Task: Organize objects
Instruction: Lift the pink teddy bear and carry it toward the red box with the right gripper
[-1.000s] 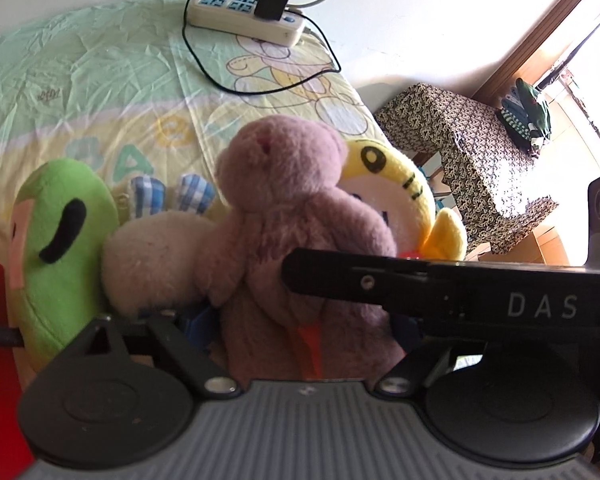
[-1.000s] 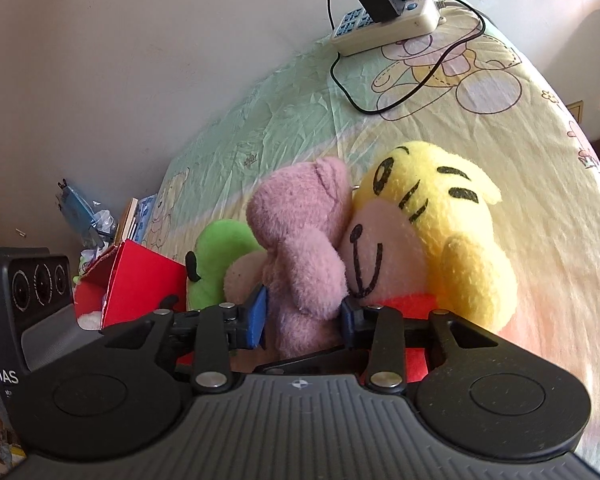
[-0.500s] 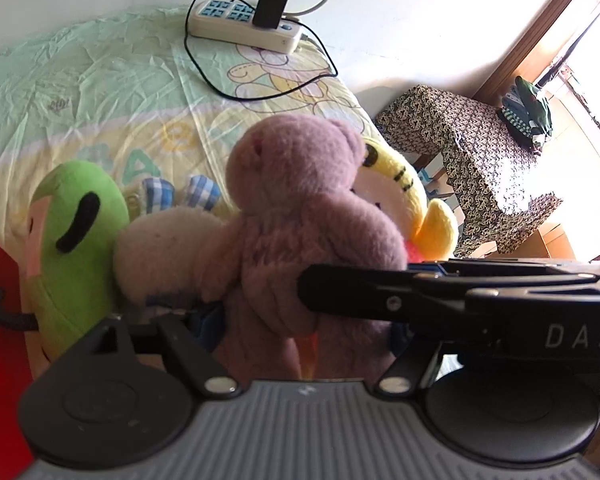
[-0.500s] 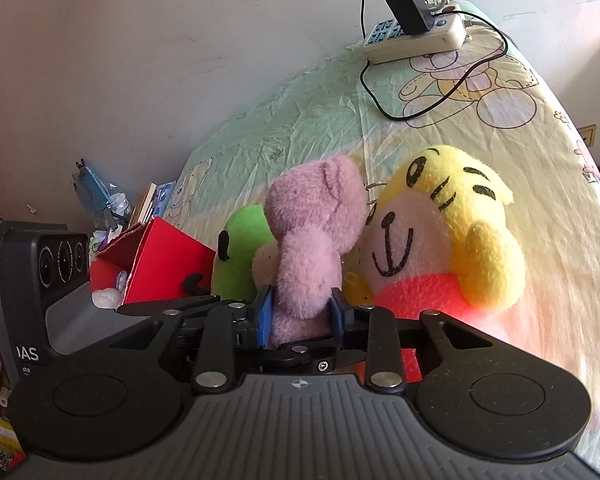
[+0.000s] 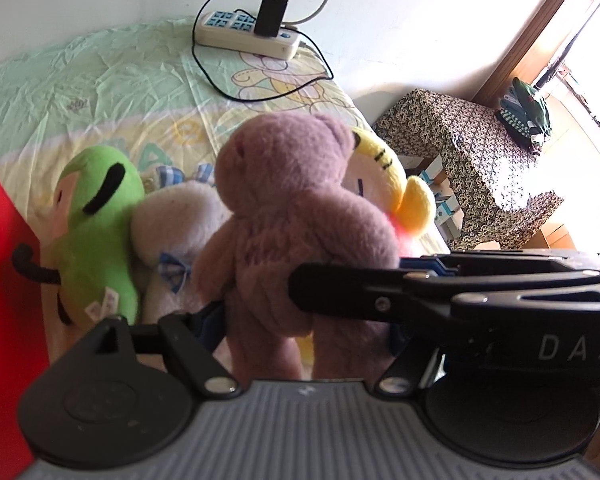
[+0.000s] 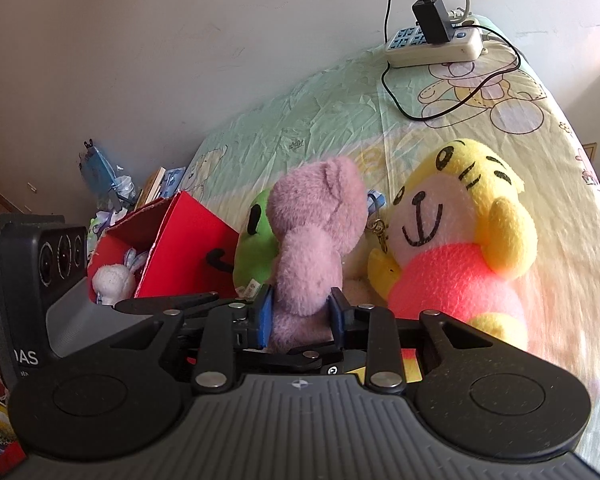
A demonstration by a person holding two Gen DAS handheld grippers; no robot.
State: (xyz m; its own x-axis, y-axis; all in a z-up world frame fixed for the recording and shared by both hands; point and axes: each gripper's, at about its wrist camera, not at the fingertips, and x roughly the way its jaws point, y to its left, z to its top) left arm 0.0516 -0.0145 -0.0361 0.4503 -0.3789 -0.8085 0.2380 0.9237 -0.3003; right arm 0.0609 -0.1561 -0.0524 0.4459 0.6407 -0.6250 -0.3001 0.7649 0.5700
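Note:
A mauve plush bear (image 5: 296, 216) is held upright above the bed; it also shows in the right wrist view (image 6: 312, 240). My right gripper (image 6: 300, 316) is shut on its lower body, and its finger crosses the left wrist view. My left gripper (image 5: 304, 328) stands wide around the bear's legs, its blue pads apart from them. A green plush (image 5: 96, 220), a beige plush (image 5: 176, 224) and a yellow tiger plush (image 6: 460, 232) lie on the bed. A red box (image 6: 168, 240) holds a white bunny (image 6: 112, 280).
A power strip (image 5: 248, 36) with a black charger and cable lies at the bed's far end by the wall. A stool with a patterned cover (image 5: 472, 152) stands beside the bed. Books and clutter (image 6: 112, 188) sit behind the red box.
The right gripper has closed tighter on the mauve bear and lifted it up and away from the other plush toys. Both cameras have risen and pulled back.

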